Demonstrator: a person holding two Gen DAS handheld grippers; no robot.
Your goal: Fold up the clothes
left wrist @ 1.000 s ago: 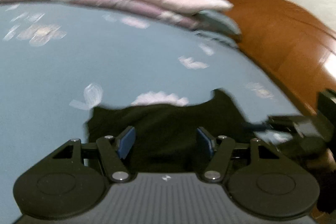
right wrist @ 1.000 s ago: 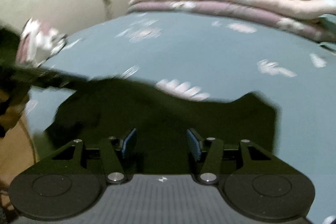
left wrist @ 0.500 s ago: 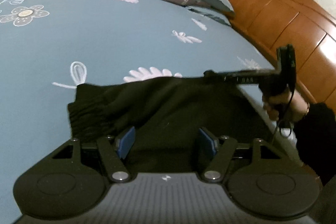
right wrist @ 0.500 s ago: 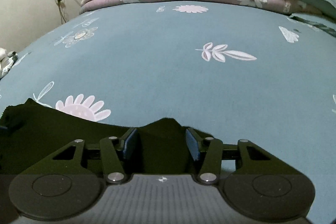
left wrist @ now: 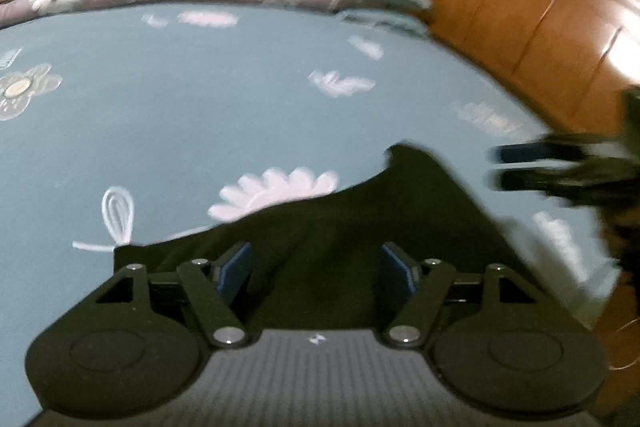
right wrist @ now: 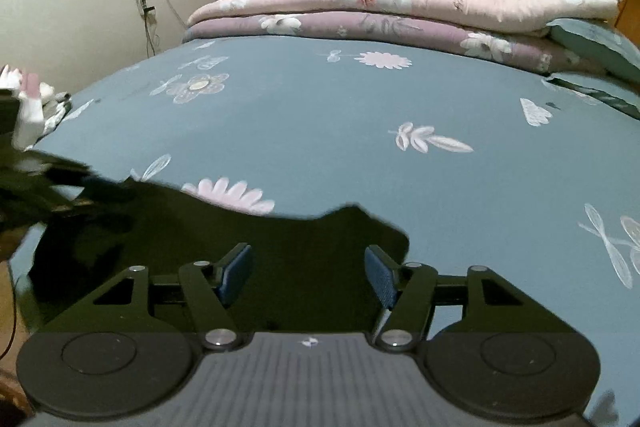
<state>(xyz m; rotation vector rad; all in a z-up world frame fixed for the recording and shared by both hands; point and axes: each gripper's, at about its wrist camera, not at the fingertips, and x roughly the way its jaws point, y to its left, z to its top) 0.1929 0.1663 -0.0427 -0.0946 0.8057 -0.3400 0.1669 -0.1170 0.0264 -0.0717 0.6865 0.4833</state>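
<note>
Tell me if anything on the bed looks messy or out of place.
Only the black garment: it lies rumpled at the near edge of the blue bedsheet, its far hem wavy and uneven. The quilts are stacked tidily.

Left gripper (left wrist: pixel 316 267): matte black housing with a ribbed grey top plate carrying a small white mark at centre. Two round black discs flank the plate. Black linkage arms are pinned with silver screws. Fingers (left wrist: pixel 236 269) carry blue pads. Right gripper (right wrist: pixel 308 269): identical build, with textured blue pads on its fingers (right wrist: pixel 380 277). In the left wrist view it appears only as a blurred black shape, possibly with a dark sleeve behind.
</note>
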